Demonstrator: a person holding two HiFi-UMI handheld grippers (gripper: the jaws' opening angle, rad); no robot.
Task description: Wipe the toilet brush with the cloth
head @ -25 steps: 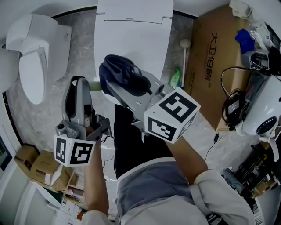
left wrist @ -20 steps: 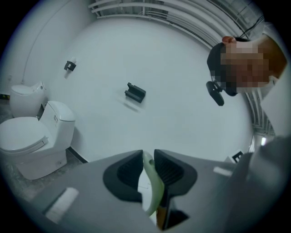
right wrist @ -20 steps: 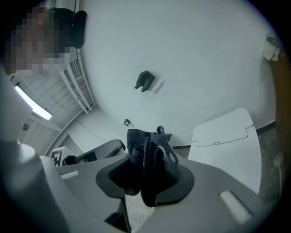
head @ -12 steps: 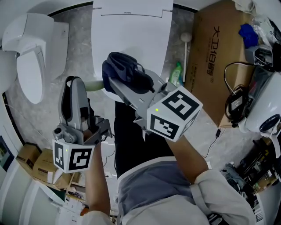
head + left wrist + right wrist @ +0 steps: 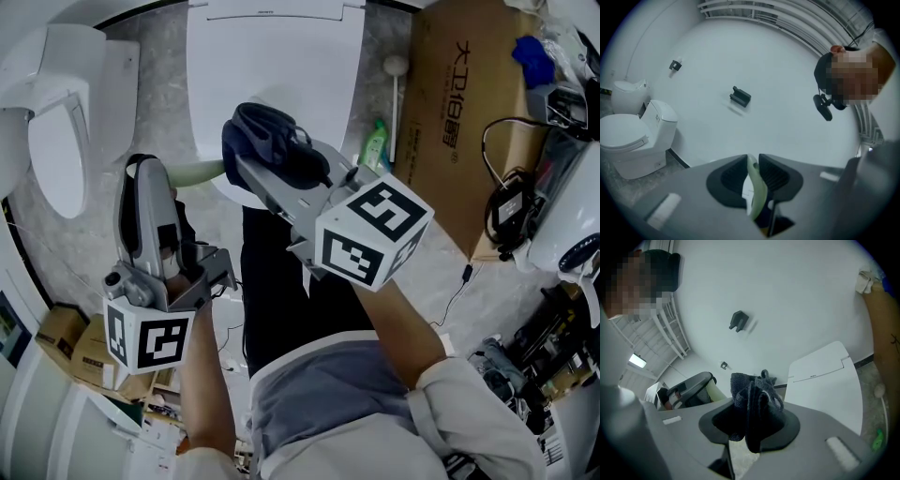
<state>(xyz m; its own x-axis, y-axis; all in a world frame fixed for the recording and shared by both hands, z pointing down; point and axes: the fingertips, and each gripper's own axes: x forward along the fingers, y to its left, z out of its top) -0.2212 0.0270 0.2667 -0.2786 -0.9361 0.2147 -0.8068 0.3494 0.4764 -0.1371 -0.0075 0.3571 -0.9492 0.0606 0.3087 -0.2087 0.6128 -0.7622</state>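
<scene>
Over a grey speckled floor (image 5: 159,84), before a white toilet (image 5: 272,75), the left hand-held gripper (image 5: 753,173) clamps the pale green toilet brush (image 5: 199,172). Its handle lies crosswise, pointing toward the dark cloth (image 5: 267,141) pinched in the right hand-held gripper (image 5: 751,420).

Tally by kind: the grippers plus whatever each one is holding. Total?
Grippers: 2 (left gripper, right gripper)
Toilet brush, pale green: 1
Cloth, dark: 1
Total: 4

Your head camera looks steeply down on left gripper (image 5: 145,178) and right gripper (image 5: 251,159); their close jaw cameras share the wall hook (image 5: 740,97).
</scene>
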